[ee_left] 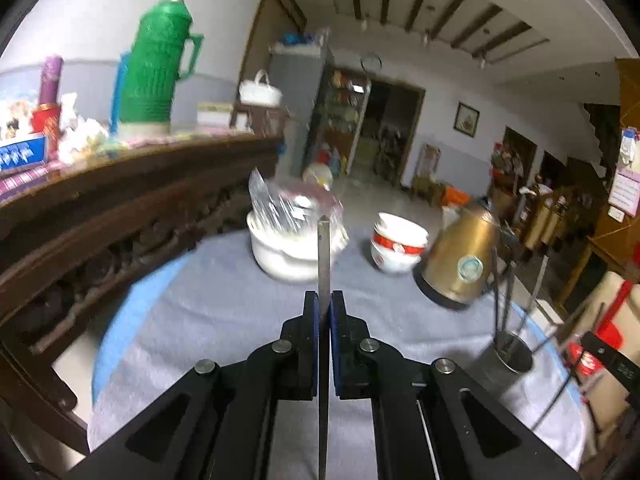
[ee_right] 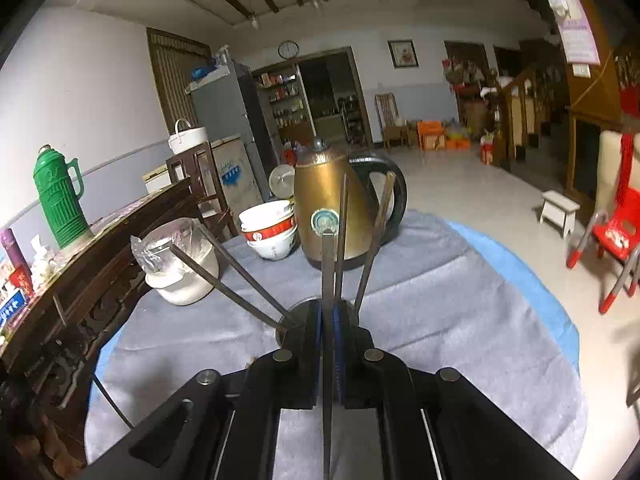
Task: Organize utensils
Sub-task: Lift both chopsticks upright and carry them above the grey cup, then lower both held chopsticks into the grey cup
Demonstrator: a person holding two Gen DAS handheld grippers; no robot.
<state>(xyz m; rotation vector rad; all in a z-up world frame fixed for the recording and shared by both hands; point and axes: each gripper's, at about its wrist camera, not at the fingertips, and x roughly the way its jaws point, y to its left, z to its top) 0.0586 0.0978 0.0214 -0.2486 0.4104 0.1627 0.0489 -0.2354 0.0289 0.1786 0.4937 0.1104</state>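
Chopsticks are what I am sorting, and through the left wrist camera I am seeing the left gripper (ee_left: 324,312) pinching one chopstick (ee_left: 324,256) upright between its closed pads, the stick rising above the fingertips and running down out of view below. Off to the right on the grey cloth (ee_left: 224,320) the metal holder cup (ee_left: 508,354) is standing with several sticks (ee_left: 505,300) already leaning in it, near the gold kettle (ee_left: 460,256) and well apart from my left gripper. Through the right wrist camera I am watching the right gripper (ee_right: 327,318) clamping its own chopstick (ee_right: 328,264) vertically, jaws shut on it, directly in front of the holder cup (ee_right: 298,312), whose rim is peeking out just behind the fingertips with four sticks fanning from it. I judge the right hand is nearest to dropping its stick in; that is calling for lining the lower tip over the cup's mouth, hidden from me here, before I loosen the pads.
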